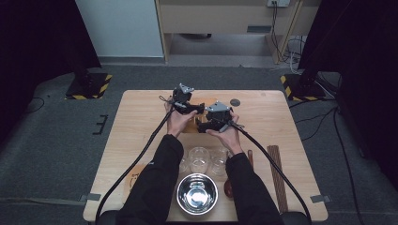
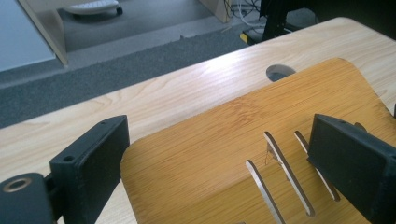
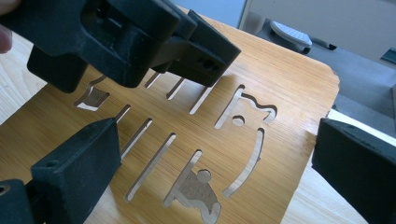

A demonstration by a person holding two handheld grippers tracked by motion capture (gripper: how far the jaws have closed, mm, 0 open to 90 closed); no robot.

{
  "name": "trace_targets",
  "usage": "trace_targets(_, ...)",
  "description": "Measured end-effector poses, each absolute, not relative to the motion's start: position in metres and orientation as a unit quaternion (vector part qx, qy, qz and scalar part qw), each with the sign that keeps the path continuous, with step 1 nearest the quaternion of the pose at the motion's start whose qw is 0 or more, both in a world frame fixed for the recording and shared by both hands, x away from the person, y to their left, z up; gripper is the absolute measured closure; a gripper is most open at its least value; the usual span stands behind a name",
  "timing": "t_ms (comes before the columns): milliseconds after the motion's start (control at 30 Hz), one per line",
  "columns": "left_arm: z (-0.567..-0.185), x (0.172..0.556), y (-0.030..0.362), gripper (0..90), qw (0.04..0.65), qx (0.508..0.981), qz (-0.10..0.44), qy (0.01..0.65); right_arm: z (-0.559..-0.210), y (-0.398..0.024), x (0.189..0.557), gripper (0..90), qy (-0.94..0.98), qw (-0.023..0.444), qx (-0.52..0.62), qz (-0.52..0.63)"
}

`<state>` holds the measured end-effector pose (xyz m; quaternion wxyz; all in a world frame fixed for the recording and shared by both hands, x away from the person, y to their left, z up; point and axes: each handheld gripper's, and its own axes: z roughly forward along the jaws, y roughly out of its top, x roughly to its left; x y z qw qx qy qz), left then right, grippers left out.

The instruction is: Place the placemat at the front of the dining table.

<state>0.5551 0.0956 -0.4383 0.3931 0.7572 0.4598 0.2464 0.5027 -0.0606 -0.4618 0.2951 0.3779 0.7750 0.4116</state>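
Your forearms reach forward over the table (image 1: 141, 117), hands side by side near its middle. Your left gripper (image 2: 215, 158) and right gripper (image 3: 210, 163) face each other, both with jaws spread apart astride the slotted bamboo board (image 3: 280, 93), not clamping it.

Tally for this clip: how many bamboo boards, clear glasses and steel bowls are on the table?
Bamboo boards: 2
Clear glasses: 3
Steel bowl: 1
Total: 6
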Motion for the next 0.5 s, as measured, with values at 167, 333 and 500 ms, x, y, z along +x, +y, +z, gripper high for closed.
trace_targets(167, -0.451, 0.559, 0.093, 5.9, 0.378, 0.767, 0.239, 0.460, -0.475, -0.062, 0.506, 1.7, 0.775, 0.273, 0.393, 0.412)
trace_targets(333, -0.463, 0.562, 0.091, 5.9, 0.368, 0.772, 0.229, 0.465, -0.486, -0.062, 0.508, 1.7, 0.781, 0.262, 0.401, 0.400)
trace_targets(500, -0.476, 0.564, 0.091, 5.9, 0.357, 0.776, 0.213, 0.474, -0.496, -0.061, 0.510, 1.7, 0.790, 0.250, 0.406, 0.386)
